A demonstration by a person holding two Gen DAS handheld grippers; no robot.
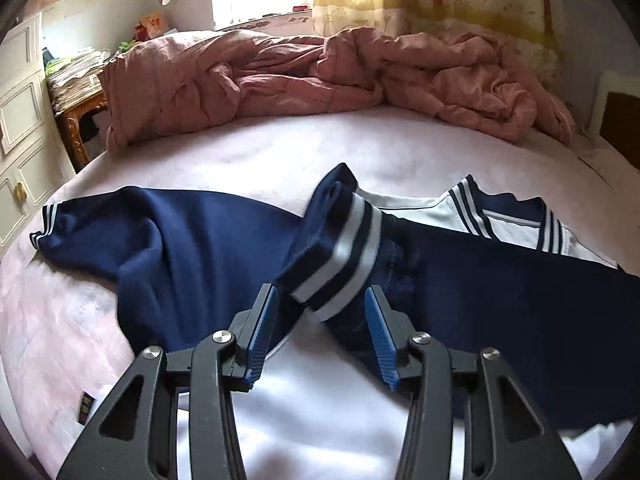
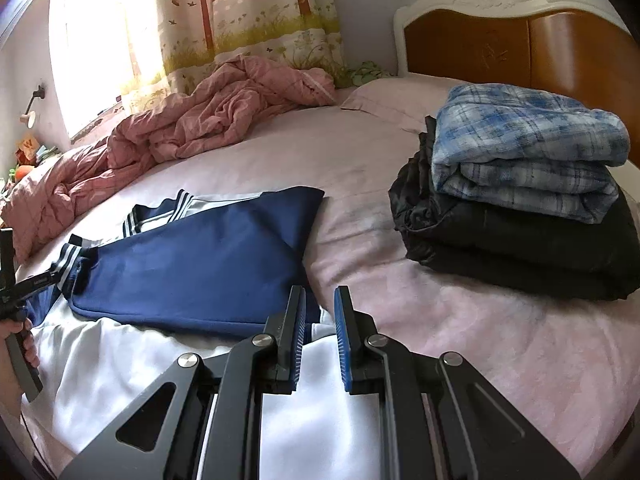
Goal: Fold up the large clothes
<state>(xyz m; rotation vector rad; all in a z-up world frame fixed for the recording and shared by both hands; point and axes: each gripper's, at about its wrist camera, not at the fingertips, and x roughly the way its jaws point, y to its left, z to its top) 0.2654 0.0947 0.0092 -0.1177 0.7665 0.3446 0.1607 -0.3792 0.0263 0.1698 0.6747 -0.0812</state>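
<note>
I'm midway through folding the navy-and-white jacket [image 1: 460, 276] spread on the bed [image 1: 248, 160]. My left fingers [image 1: 320, 292] stand open around the striped cuff [image 1: 340, 256], apparently just laid across the body. My right fingers [image 2: 320, 300] sit narrowly apart, gripping nothing. Next I'd fold the other sleeve [image 1: 120, 224] in. The folded stack [image 2: 520, 208] and pink quilt [image 1: 320, 76] lie well clear
</note>
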